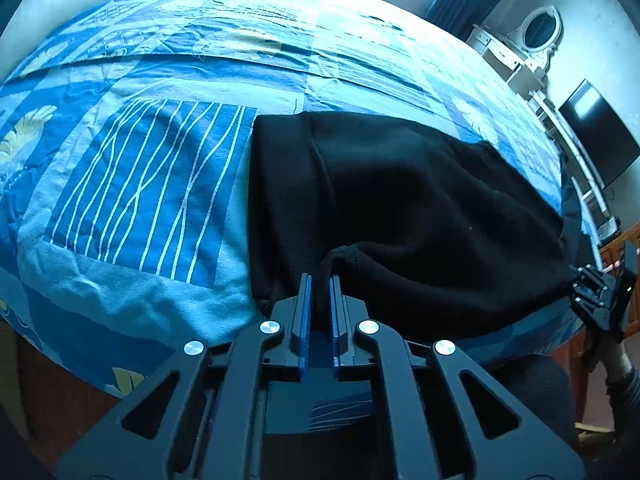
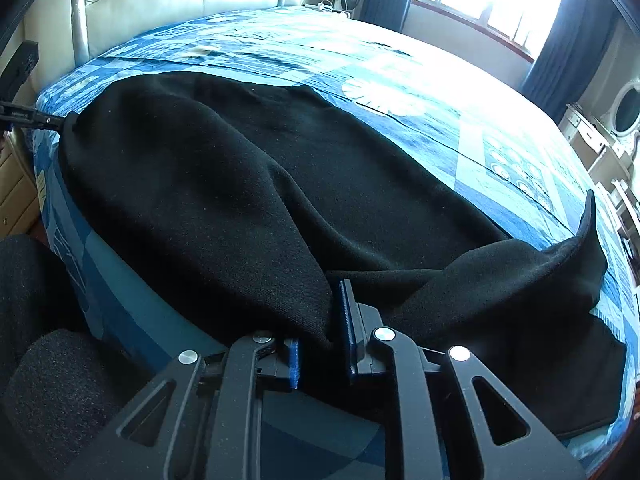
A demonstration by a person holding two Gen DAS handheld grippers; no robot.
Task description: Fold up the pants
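L gripper (image 1: 320, 280) pinching black pants (image 1: 400, 200); R gripper (image 2: 334, 312) loosely around fabric.

bed (image 1: 160, 60) | blue patchwork cover | black pants (image 1: 400, 200) lying near front edge

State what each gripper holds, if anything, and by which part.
The left gripper pinches the black pants at a near-edge fold; the right gripper grips their near edge further along.
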